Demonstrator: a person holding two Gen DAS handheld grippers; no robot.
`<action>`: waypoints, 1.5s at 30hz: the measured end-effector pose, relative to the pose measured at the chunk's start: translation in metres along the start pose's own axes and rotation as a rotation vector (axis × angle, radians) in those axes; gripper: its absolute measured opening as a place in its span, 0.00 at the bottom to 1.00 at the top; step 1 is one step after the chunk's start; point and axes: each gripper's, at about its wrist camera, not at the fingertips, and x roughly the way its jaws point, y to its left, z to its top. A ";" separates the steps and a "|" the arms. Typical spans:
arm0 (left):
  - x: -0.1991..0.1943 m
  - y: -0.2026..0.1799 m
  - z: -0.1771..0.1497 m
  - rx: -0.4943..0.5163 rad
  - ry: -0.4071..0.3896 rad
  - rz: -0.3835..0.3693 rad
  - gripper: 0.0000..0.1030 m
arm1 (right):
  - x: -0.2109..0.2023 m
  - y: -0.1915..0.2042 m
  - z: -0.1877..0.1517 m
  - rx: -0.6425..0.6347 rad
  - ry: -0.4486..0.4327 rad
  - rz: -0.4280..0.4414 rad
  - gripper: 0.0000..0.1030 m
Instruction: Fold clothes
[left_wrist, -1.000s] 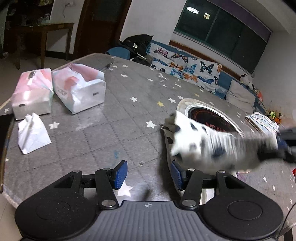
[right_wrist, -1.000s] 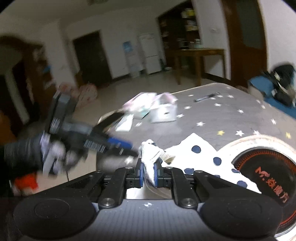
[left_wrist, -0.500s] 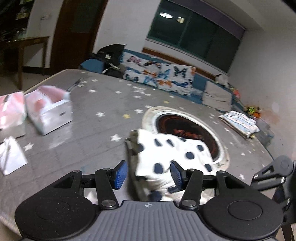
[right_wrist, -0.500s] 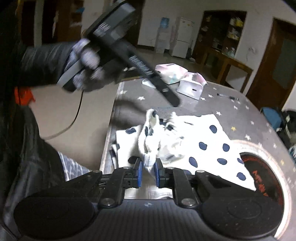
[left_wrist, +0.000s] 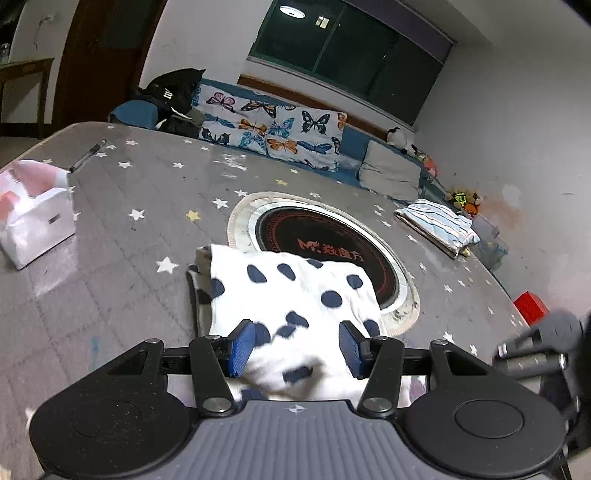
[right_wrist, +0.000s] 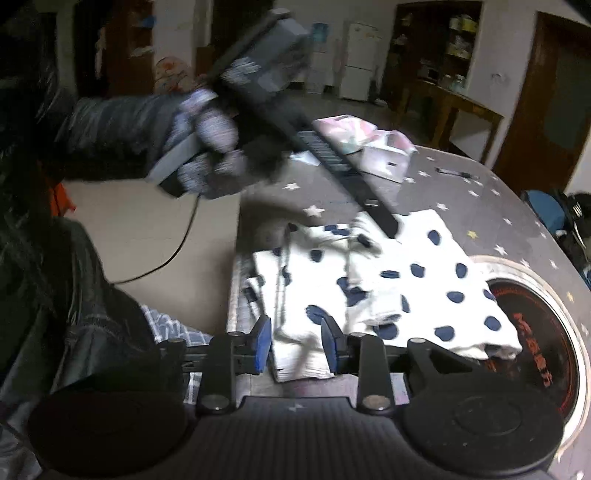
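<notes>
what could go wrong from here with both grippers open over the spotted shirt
1. The polka-dot garment lies bunched near the table edge; with the right gripper open, loose layers could slide toward it.
2. The left gripper is open over the cloth, so closing may pinch several layers and spoil the fold.
3. One corner overlaps the round burner; dragging may snag it on the rim.

Looked like somebody's living room to me: butterfly sofa (left_wrist: 273, 129), fridge (right_wrist: 360, 61), star-print table (left_wrist: 147, 206) with a built-in hotplate (left_wrist: 325, 254).

White navy-dotted garment (left_wrist: 291, 295) lies folded on table.
</notes>
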 end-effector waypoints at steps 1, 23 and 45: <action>-0.006 0.000 -0.004 0.001 -0.005 0.005 0.52 | -0.001 -0.004 0.001 0.021 -0.005 -0.019 0.32; -0.043 -0.008 -0.040 -0.050 0.077 0.009 0.08 | 0.012 0.009 -0.001 0.045 0.003 -0.019 0.04; -0.044 -0.010 -0.032 0.040 0.072 0.050 0.35 | 0.012 -0.067 -0.009 0.358 -0.059 -0.053 0.35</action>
